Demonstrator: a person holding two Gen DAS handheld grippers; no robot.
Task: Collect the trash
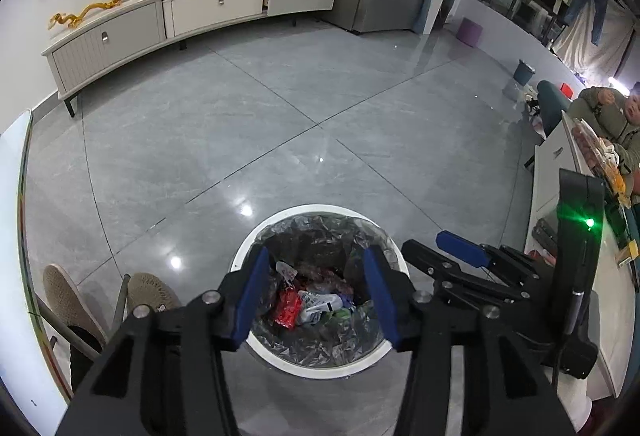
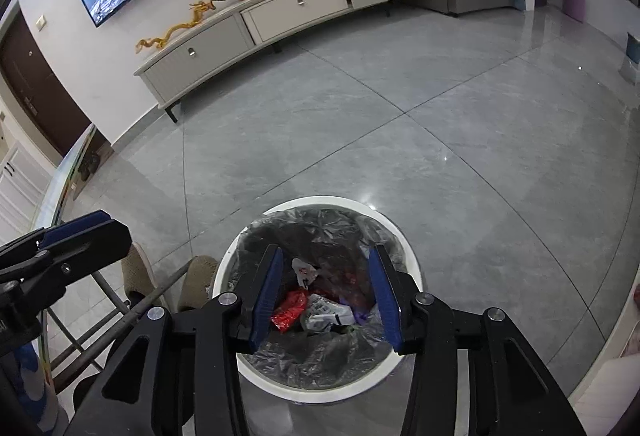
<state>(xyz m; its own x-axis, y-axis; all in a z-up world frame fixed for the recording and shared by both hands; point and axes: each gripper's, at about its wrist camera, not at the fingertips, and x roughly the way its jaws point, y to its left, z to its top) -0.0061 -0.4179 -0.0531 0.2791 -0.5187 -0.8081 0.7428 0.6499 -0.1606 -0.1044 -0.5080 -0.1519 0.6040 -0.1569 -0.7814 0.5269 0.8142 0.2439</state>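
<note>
With both the left gripper (image 1: 316, 296) and right gripper (image 2: 326, 298) held partly open and empty, wrappers (image 1: 298, 302) are seen below the jaws inside the lined bin (image 1: 320, 366), so dumping seems done.

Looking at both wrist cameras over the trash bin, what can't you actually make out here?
- Bin's near rim: left wrist view, cut by the left hand-held gripper.
- Lower trash under the red wrapper: right wrist view, buried in the dark liner.
- Print on the white wrapper: too small.
- Right hand-held gripper: nothing visible between its jaws.
</note>
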